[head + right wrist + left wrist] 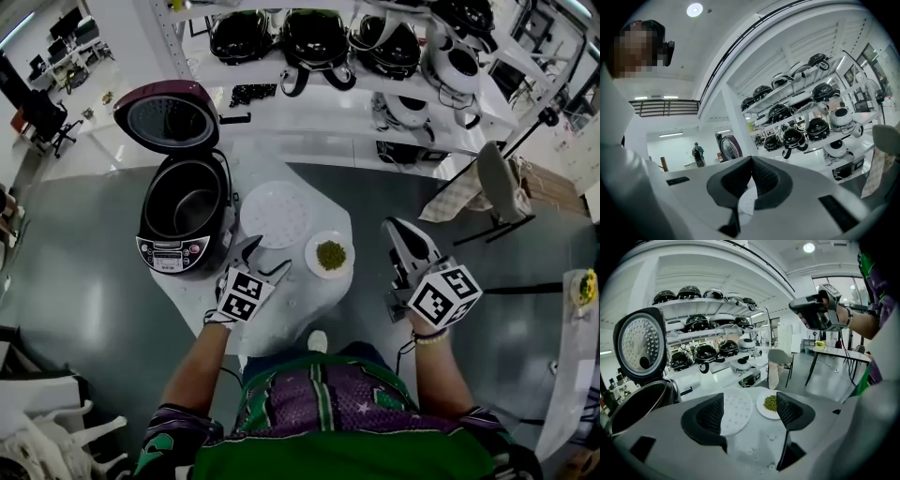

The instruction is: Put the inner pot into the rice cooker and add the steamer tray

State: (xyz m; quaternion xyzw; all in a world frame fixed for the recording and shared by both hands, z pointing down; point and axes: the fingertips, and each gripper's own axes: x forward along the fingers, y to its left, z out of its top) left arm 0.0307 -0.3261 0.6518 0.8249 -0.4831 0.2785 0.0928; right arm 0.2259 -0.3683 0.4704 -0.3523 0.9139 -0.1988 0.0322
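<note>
Steamer tray [275,214] lay flat on the white table [309,309], just right of the open rice cooker [178,248]. The inner pot [183,208] sat inside the cooker. A dish of green beans [330,254] stood beside the tray. Left gripper [262,261] hung near the tray's front edge, jaws wide, empty. Right gripper [398,234] was off the table's right side, jaws closed on nothing.

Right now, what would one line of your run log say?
left claw open near steamer tray | right claw shut, beside table | steamer tray on table | rice cooker lid open
</note>
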